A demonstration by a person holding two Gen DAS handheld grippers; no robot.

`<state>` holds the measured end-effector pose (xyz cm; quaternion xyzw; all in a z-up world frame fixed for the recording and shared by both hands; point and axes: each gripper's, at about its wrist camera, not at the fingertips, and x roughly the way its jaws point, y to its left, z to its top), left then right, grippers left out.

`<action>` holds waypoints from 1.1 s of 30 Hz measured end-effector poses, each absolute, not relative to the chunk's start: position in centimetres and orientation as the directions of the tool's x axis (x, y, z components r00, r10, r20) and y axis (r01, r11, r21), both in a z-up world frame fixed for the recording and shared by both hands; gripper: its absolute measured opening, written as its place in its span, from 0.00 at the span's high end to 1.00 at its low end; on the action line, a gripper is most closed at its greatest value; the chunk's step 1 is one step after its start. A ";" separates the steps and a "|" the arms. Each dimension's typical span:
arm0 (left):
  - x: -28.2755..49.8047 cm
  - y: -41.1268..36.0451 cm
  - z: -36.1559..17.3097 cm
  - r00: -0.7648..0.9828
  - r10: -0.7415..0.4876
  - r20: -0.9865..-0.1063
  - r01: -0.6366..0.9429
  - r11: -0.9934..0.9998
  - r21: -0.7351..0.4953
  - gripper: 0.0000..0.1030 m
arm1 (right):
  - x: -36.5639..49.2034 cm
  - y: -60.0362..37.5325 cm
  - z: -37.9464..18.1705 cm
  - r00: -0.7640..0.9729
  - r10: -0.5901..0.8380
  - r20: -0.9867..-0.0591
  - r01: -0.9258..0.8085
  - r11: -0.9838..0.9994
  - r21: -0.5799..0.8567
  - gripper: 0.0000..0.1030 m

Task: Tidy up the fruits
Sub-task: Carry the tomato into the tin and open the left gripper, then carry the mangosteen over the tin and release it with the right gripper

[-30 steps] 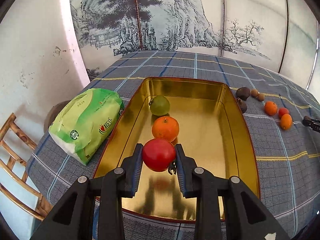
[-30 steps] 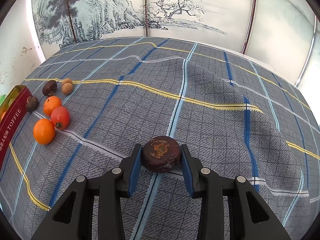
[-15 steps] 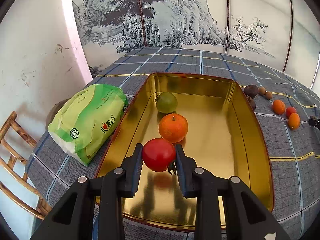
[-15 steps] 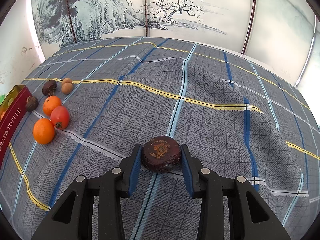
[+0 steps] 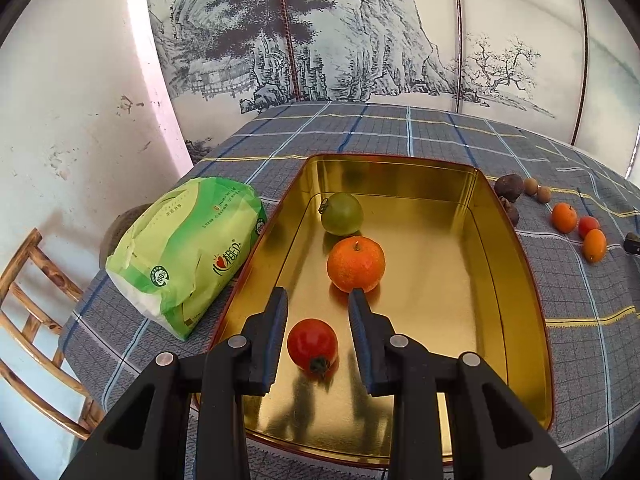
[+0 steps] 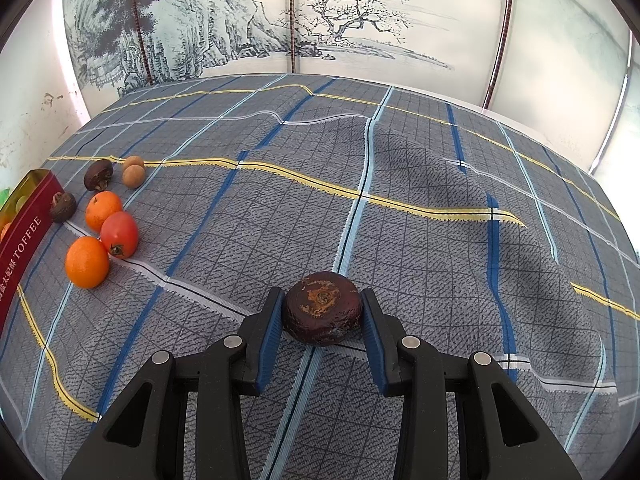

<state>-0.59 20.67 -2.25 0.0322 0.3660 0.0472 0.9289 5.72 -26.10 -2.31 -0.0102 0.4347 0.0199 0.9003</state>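
Note:
In the left wrist view my left gripper (image 5: 318, 298) is open above the gold tin (image 5: 516, 280). A red tomato (image 5: 312, 344) lies on the tin's floor between and below the fingers, free of them. An orange (image 5: 356, 264) and a green tomato (image 5: 342, 214) lie further in. In the right wrist view my right gripper (image 6: 322, 294) is shut on a dark brown round fruit (image 6: 322, 312) just above the cloth. Loose fruits lie at the left: two oranges (image 6: 87, 262), a red tomato (image 6: 119, 234), dark fruits (image 6: 98, 175) and small brown ones (image 6: 133, 178).
A green packet (image 5: 180, 252) lies left of the tin. A wooden chair (image 5: 28, 320) stands beyond the table's left edge. The tin's red side (image 6: 22, 236) shows at the left of the right wrist view. The plaid cloth (image 6: 400, 184) is wrinkled. A painted screen stands behind.
My left gripper has opened and let go of the red tomato, which now rests on the tin's floor. The right gripper has not moved.

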 end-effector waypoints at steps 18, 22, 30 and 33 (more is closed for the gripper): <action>-3.6 17.6 1.6 0.785 0.075 -0.614 -0.042 0.997 0.069 0.35 | 5.7 -25.9 -2.3 0.627 -0.019 -0.779 -0.042 0.997 -0.058 0.63; -4.3 17.2 2.3 0.794 0.065 -0.605 -0.037 0.998 0.059 0.33 | 5.6 -25.9 -2.3 0.625 -0.011 -0.780 -0.040 0.998 -0.046 0.62; -5.3 16.9 3.3 0.809 0.059 -0.585 -0.033 0.998 0.055 0.28 | 3.7 -24.7 -1.8 0.612 0.044 -0.790 -0.048 0.999 0.019 0.63; -5.5 17.0 3.3 0.807 0.053 -0.588 -0.037 0.999 0.039 0.28 | 2.7 -22.9 -0.9 0.623 0.076 -0.778 -0.086 0.996 0.029 0.63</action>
